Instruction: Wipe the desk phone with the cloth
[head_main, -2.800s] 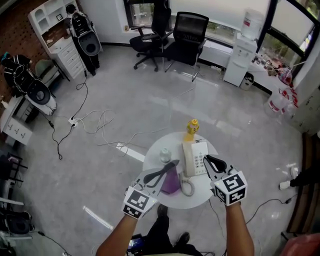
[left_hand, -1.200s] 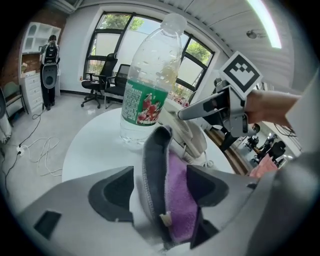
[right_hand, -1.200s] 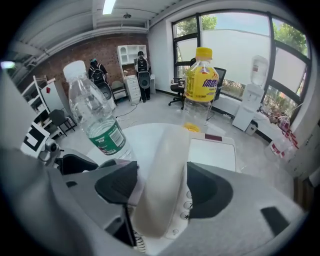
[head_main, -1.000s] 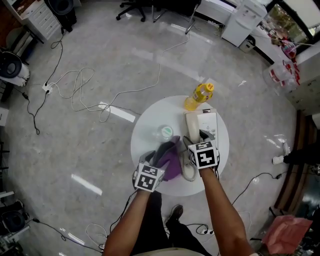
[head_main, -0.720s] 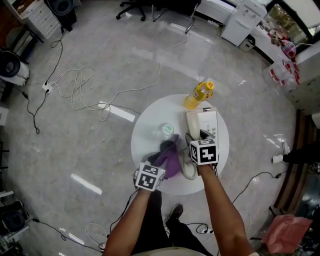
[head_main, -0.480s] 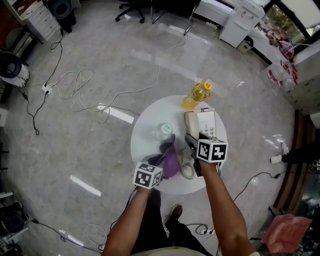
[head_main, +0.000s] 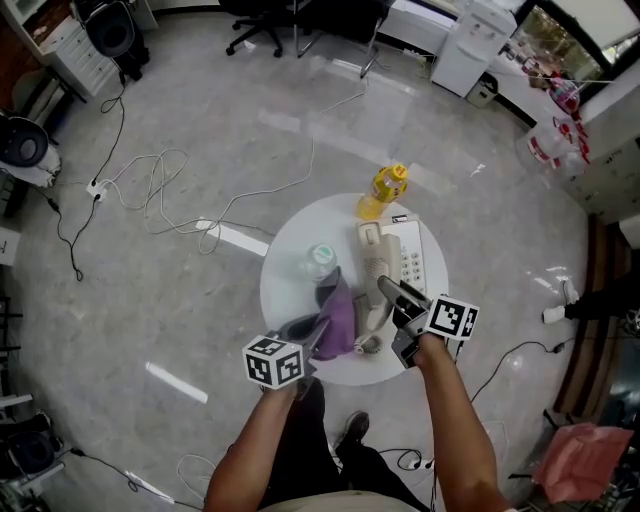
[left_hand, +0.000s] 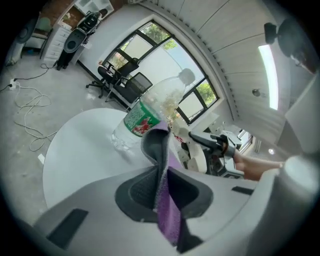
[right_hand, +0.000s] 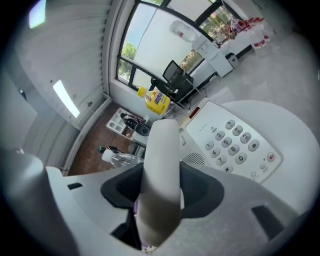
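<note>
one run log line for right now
left claw: just closed on cloth | right claw: just closed on handset | phone base: on table

Office, black swivel chairs (left_hand: 139, 82), water dispenser (head_main: 462, 48), desk phone (head_main: 408, 262) on round white table (head_main: 285, 285)

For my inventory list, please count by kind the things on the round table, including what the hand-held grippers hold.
Bottles: 2, a yellow bottle and a clear bottle
Phone: 1, counted together with its handset
Cloth: 1
Total: 4
</note>
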